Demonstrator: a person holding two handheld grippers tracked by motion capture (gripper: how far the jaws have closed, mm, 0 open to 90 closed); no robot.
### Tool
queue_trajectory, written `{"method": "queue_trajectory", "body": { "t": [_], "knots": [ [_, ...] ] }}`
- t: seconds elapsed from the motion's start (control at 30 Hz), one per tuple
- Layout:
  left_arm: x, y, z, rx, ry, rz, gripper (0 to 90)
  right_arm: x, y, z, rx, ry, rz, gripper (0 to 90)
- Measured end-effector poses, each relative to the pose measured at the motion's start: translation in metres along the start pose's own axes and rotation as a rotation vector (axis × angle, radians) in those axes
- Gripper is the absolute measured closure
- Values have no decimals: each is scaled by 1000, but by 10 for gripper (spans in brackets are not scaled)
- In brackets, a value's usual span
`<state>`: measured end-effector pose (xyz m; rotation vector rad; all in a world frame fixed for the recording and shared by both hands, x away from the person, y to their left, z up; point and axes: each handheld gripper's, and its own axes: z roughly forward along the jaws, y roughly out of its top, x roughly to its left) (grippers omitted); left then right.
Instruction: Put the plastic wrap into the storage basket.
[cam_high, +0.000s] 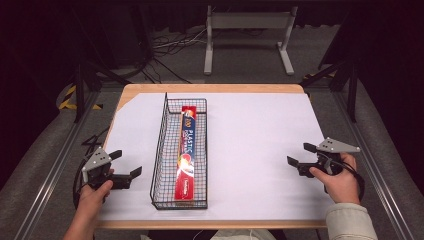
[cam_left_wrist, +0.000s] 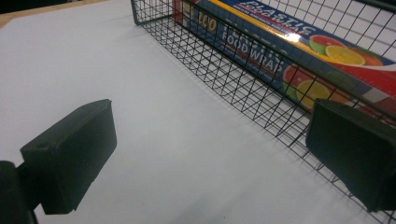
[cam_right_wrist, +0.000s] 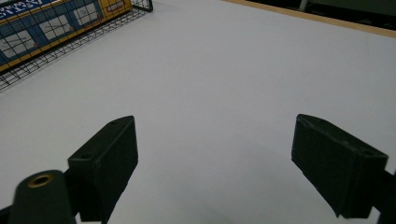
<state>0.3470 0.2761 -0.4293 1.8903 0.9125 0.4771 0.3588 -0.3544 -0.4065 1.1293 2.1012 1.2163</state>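
A long box of plastic food wrap (cam_high: 187, 152), red and blue with fruit pictures, lies lengthwise inside a black wire basket (cam_high: 160, 150) left of the table's middle. My left gripper (cam_high: 126, 164) rests near the front left of the table, just left of the basket, open with nothing between its jaws. In the left gripper view the basket's mesh wall (cam_left_wrist: 243, 93) and the food wrap box (cam_left_wrist: 299, 60) stand close ahead on the right. My right gripper (cam_high: 301, 155) is at the front right, open and empty, over bare white surface; the basket (cam_right_wrist: 56, 46) shows at its far left.
The table top (cam_high: 260, 145) is covered white, with a wooden edge (cam_high: 210, 224) along the front and back. Beyond the table are a white metal stand (cam_high: 247, 37), cables on the floor and black frame rails at both sides.
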Motion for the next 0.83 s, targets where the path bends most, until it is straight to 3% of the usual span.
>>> {"method": "queue_trajectory", "body": {
  "t": [0.3, 0.53, 0.67, 0.83],
  "knots": [
    [4, -7, 7, 1, -14, -5, 25, 3, -17, 11, 55, 4, -34, 147],
    [5, -7, 6, -9, -24, -13, 25, 3, -30, 17, 59, 5, 2, 150],
    [5, -7, 6, -6, -25, -14, 25, 4, -30, 17, 63, 5, -12, 164],
    [8, -10, 8, -8, -16, -32, 25, 3, -30, 15, 53, 1, 7, 159]
  ]
}}
